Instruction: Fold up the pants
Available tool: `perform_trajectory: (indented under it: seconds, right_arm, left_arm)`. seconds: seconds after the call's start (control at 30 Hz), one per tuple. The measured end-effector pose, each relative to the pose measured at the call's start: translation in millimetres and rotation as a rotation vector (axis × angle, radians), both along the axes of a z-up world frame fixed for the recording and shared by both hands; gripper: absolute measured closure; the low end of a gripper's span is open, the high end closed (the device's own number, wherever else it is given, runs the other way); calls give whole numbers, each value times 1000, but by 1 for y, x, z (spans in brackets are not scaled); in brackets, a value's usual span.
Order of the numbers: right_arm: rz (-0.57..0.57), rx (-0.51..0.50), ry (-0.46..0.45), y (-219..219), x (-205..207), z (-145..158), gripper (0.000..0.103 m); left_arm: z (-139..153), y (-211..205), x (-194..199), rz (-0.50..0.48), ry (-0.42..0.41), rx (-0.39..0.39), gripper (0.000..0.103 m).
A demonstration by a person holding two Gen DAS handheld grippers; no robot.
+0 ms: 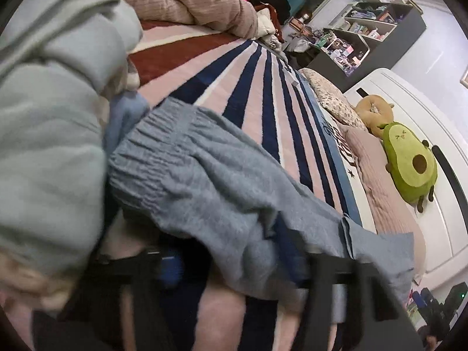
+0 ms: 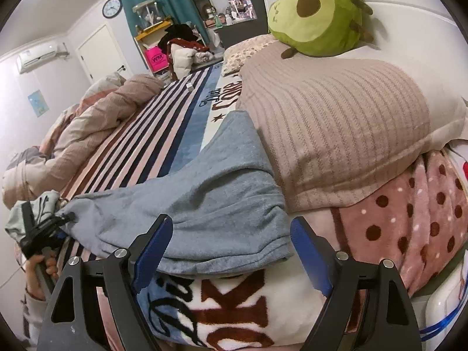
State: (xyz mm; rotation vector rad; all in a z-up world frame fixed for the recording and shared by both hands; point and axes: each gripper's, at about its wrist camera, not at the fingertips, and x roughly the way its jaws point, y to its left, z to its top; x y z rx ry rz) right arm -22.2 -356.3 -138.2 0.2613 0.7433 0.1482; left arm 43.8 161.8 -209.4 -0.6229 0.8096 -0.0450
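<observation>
Grey-blue knit pants (image 2: pixel 204 204) lie on the striped blanket (image 2: pixel 152 134), the leg ends reaching the pillow. In the right wrist view my right gripper (image 2: pixel 231 234) is open, its blue pads (image 2: pixel 152 251) on either side of the pants' near edge. My left gripper (image 2: pixel 49 228) shows at the far left, shut on the gathered waistband. In the left wrist view the pants (image 1: pixel 210 175) stretch away with the elastic waistband (image 1: pixel 152 152) close to the camera. The left gripper's fingers (image 1: pixel 163 263) are blurred at the bottom.
A pale green sleeve (image 1: pixel 49 117) fills the left of the left wrist view. A ribbed beige pillow (image 2: pixel 336 134), an avocado plush (image 2: pixel 318 11), a polka-dot blanket (image 2: pixel 409 219) and a bunched duvet (image 2: pixel 87 128) lie on the bed. Shelves (image 1: pixel 365 29) stand beyond.
</observation>
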Motion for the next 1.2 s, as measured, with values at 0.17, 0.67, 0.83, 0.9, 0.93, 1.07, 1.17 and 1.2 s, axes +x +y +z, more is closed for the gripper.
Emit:
perform_trajectory:
  seconds: [0.17,0.67,0.83,0.9,0.93,1.07,1.17,1.2]
  right_arm:
    - [17,9,-9,0,2,1,23]
    - [59,89,-86,-34,-17,-7,23]
    - [63,113,-121,-51,-29,-7,23]
    - [63,127,-133,-57,-34,-7,23]
    - [63,131,-136,-59,-36,-7,23]
    - [53,130,-133,-67,-44,-13,23]
    - [43,126,-126,-73,-47,-16,23]
    - [42,128,-124,-73,-48,-17,23]
  left_arm:
    - [11,-11,6,-8,-36,41,90]
    - [136,-125,5,-238,-286,285,93]
    - [152,-203,13,-426,-324,352,93]
    - [145,-234,20,-515,-304,376,93]
    - [139,-246,24,-554,-280,376,93]
    - [111,-285,33,-691,-175,405,93]
    - [94,-304,31,-766,-114,430,93]
    - [91,-307,28,-783,-107,439,91]
